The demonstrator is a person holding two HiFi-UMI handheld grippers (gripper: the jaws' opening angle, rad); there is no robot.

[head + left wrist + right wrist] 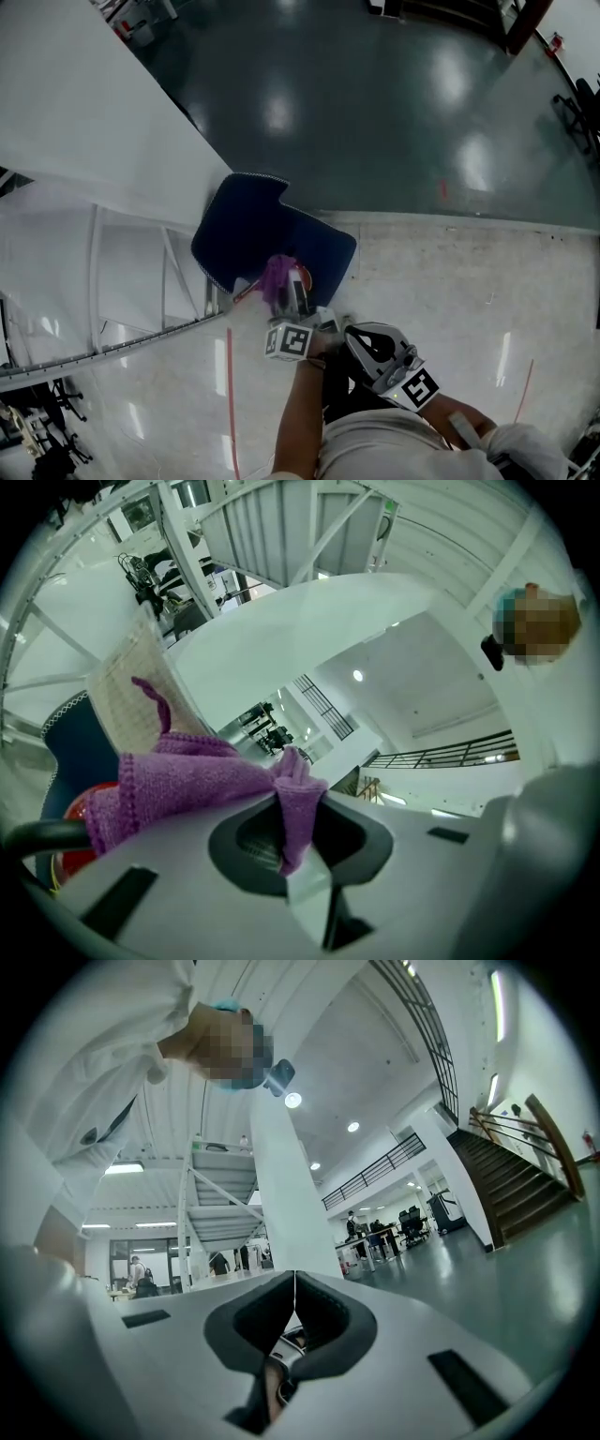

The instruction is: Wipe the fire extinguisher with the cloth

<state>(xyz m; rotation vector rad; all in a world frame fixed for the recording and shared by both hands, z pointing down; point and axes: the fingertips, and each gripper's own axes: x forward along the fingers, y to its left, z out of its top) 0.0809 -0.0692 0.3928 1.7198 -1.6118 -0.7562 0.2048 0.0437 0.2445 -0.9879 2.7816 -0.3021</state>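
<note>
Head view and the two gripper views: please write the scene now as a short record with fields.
cloth: purple, draped toward the red body
left hand-held gripper: shut on the cloth
right hand-held gripper: jaws together, nothing between them
fire extinguisher: red body partly visible below the cloth
behind it: dark blue pad
contact of cloth and extinguisher: cannot tell
</note>
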